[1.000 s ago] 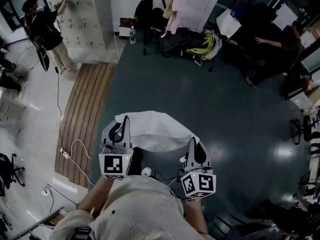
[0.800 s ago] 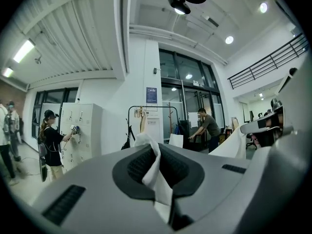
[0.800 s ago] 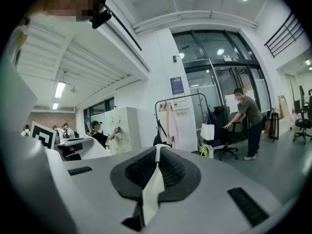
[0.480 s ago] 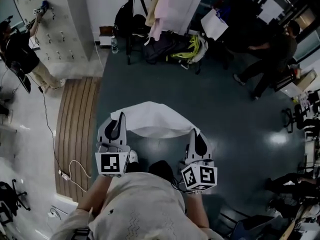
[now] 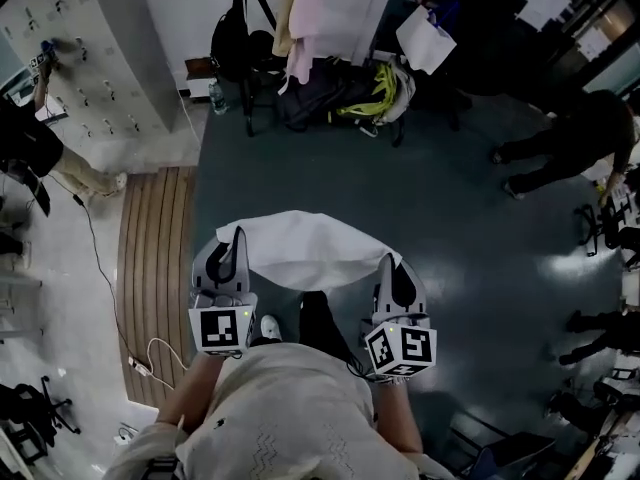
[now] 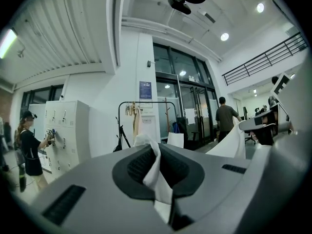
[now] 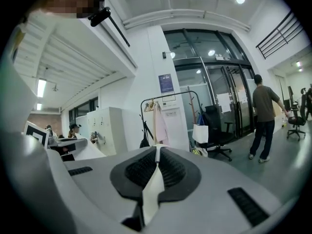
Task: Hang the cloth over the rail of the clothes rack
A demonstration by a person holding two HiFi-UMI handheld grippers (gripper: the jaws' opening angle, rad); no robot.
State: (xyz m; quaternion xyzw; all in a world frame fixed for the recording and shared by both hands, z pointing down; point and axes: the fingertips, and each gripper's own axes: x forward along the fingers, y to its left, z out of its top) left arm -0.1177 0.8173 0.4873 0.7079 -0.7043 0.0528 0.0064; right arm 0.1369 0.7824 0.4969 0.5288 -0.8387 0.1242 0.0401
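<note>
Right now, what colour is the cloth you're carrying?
The cloth is plain white, with no pattern; the head view shows it best.

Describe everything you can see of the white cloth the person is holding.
The cloth is plain white, thin, soft-looking fabric. It is held spread above the dark floor, its middle bulging away from the person. The left tongs pinch one end and the right tongs the other, each shut on a bunched fold.
</note>
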